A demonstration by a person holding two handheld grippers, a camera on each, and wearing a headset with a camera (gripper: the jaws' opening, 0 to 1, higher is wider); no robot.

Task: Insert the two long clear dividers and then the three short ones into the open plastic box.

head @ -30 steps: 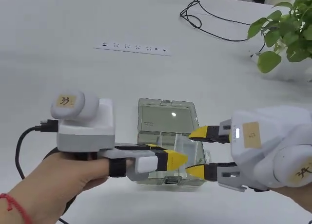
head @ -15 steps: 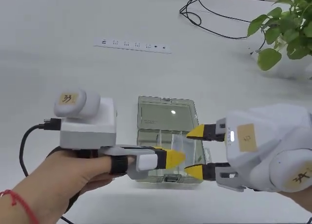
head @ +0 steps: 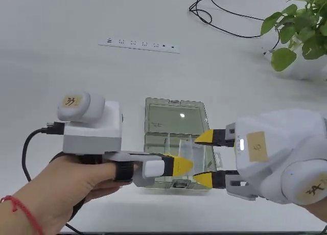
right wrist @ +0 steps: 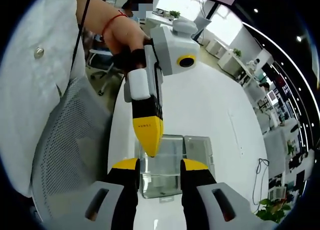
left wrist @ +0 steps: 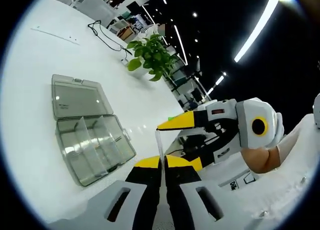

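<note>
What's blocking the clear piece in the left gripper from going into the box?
Nothing visible. The left gripper holds the clear divider over the open box; the right gripper has its open jaws beside it, not under it.

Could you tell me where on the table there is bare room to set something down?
The widest bare patch lies between the power strip and the box, running out to the left. The stretch between the box and the plant is free too. Over the box's near half it is crowded: the left gripper and right gripper meet there.
</note>
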